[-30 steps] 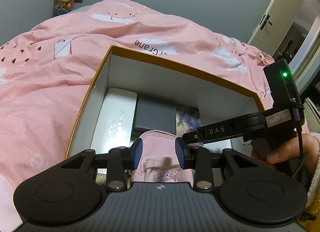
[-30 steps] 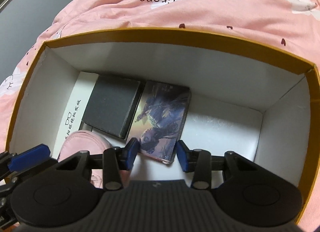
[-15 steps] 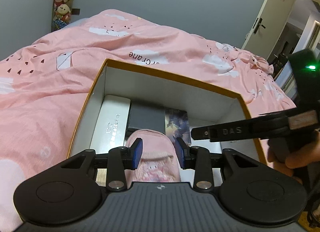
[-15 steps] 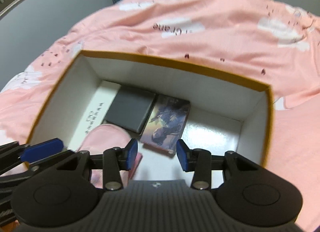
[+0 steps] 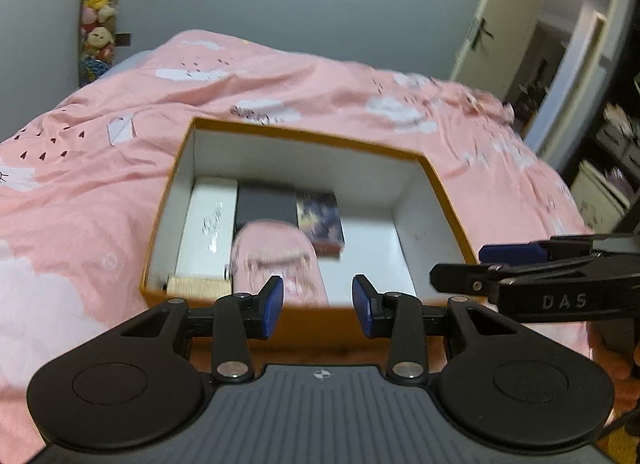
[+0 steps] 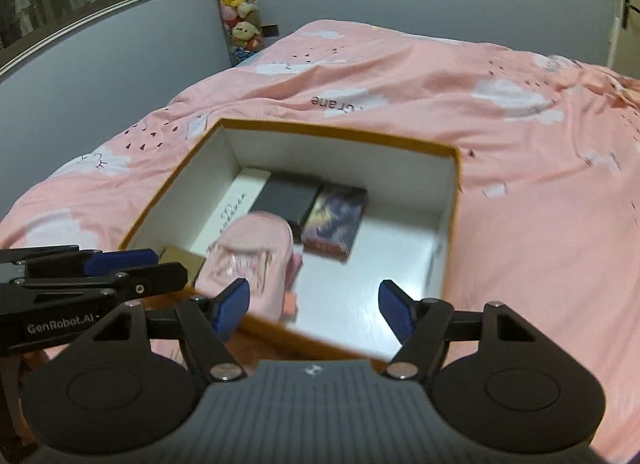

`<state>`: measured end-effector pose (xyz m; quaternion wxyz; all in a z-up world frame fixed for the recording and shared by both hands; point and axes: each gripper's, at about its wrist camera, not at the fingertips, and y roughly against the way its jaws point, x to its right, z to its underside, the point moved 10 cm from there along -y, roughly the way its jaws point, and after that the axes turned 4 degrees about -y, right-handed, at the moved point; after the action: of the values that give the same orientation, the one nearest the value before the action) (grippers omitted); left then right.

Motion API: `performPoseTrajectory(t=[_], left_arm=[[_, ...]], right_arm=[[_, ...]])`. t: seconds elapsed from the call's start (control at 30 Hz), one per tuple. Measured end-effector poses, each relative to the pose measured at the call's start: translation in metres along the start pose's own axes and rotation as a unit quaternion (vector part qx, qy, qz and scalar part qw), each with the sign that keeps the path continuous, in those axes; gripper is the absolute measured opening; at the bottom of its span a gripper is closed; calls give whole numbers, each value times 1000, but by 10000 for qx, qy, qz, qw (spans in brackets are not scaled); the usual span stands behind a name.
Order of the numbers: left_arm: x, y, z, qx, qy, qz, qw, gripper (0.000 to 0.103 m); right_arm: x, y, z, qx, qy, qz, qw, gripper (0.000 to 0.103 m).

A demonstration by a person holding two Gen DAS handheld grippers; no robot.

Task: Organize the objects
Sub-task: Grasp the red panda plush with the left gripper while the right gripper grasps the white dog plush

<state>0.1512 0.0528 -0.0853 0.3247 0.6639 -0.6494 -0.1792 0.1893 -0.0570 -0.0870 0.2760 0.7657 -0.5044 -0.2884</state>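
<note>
1. The open cardboard box with orange rim and white inside point(image 5: 440, 188) sits on the bed's pink quilt with white clouds point(image 5: 80, 184). In the left wrist view its contents run from 9 o'clock to 3 o'clock: a long white case with printed lettering point(image 5: 208, 220), a dark grey flat box point(image 5: 266, 204), and a small box with a dark illustrated cover point(image 5: 320, 220).
2. A pink soft pouch point(image 5: 276, 260) lies at 6 o'clock inside the box, overlapping the grey box's near edge; a tan block point(image 5: 198, 286) fills the 7 o'clock corner.
3. The left tool point(image 5: 318, 310) hovers just outside the near wall, jaws parted and holding nothing. The right tool point(image 6: 314, 304) is spread wider and also carries nothing; it sits above the near rim.
4. My judgement: the pouch is placed and both tools are clear of the box. To do this well, lift straight up so no finger catches the rim or drags the pouch.
5. The floor from 3 to 5 o'clock is bare, so a next item would fit there.
6. Hard to make out: motion blur smears the pouch's print and the case's lettering. The box's near wall is cut off behind the tools, and the pouch's near end is hidden. No further loose objects to organize are visible on the quilt.
</note>
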Motion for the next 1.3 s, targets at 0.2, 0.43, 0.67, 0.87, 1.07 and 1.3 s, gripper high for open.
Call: performPoseTrajectory(t=[0.2,0.43,0.67,0.87,1.07,1.3], left_arm=[[9,6,32,-548,-25,273,9981,44],[16,2,66,-1183,288,602,9907,44],[26,0,84,-1468,418,857,9846,44],[41,-7,94,-1692,426,1154,9779,44],[45,-19,107,-2028,611,1259,9692,44],[41,-19,107,-2046,848,1285,9667,47]], right_arm=[[10,11,43,-229,-254,246,9991,61],[13,19,91,-613,-371,426,9965,56],[24,24,118,-805,-569,557,9936,52],[31,21,127,-926,-805,472,9913,49],[24,13,131,-1098,-883,153,9899,49],[21,-8,149,-1573,-1549,-372,9746,57]])
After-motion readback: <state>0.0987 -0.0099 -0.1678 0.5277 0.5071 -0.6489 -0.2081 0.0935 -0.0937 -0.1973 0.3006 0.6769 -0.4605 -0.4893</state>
